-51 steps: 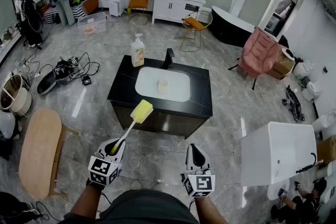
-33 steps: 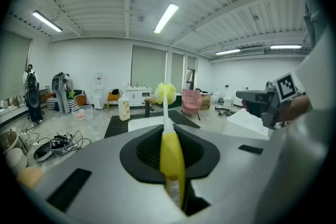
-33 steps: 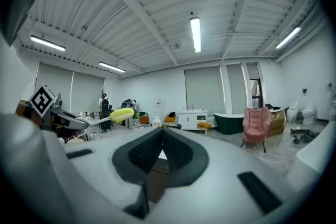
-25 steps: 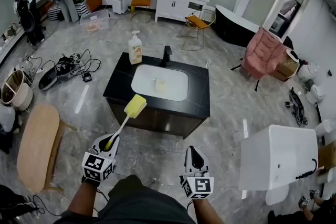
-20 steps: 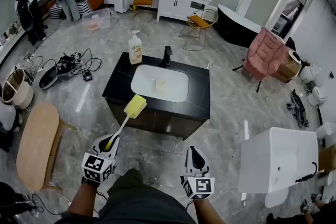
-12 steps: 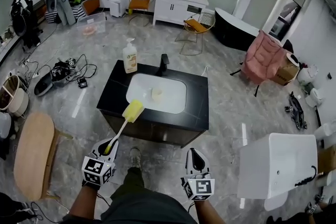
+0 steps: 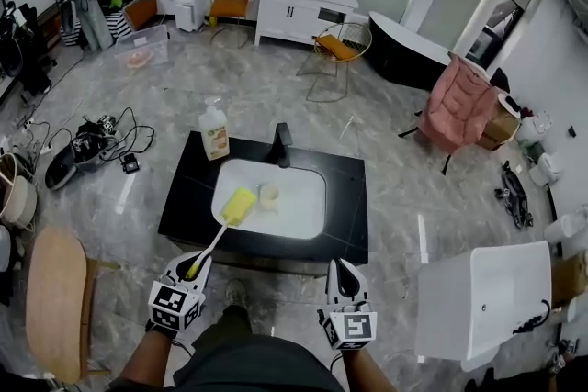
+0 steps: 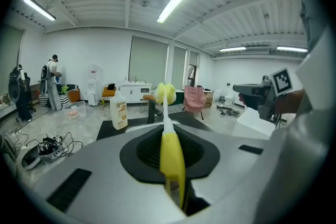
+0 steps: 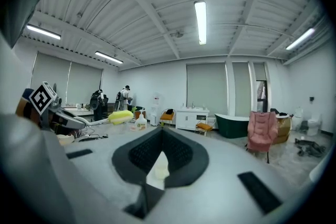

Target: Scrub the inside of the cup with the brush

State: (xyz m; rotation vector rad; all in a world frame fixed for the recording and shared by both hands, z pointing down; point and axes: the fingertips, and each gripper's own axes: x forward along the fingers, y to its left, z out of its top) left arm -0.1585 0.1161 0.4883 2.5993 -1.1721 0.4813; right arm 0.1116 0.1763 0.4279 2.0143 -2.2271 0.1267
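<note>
Entry: standing at the 6 o'clock side of the counter (image 7: 184, 207), approach to the sink.

Left gripper (image 7: 194, 267): my jaws are clamped on the yellow handle of the brush (image 7: 217, 237). The handle runs out toward 1 o'clock, and its sponge head (image 7: 239, 206) hangs over the 9 o'clock part of the white basin (image 7: 299, 216). In the left gripper view the handle sits centred between the pads, so the grip looks sound.

Right gripper (image 7: 341, 270): jaws pressed together tip to tip, nothing in them. It hangs short of the counter's near edge.

Cup (image 7: 269, 195): in the basin, just at 3 o'clock of the sponge head, and apart from both grippers. It is too small in the head view for me to say whether it stands upright or lies on its side.

Other items: soap bottle (image 7: 213, 130) at the counter's 10 o'clock corner, faucet (image 7: 282, 145) at 12 o'clock of the basin.

Judgement: scrubbing not yet begun.

Method notes for this step:
- Spread the right jaws before reaching in, and take the cup by its wall, not its rim, so that the mouth is left free.
- Turn the mouth toward 9 o'clock, facing the brush.
- Feed the sponge in along the cup's own axis; a slanted entry would push the cup out of the pads.
- Scrub by twisting the handle, with light pressure.
- Keep clear of the faucet.
</note>
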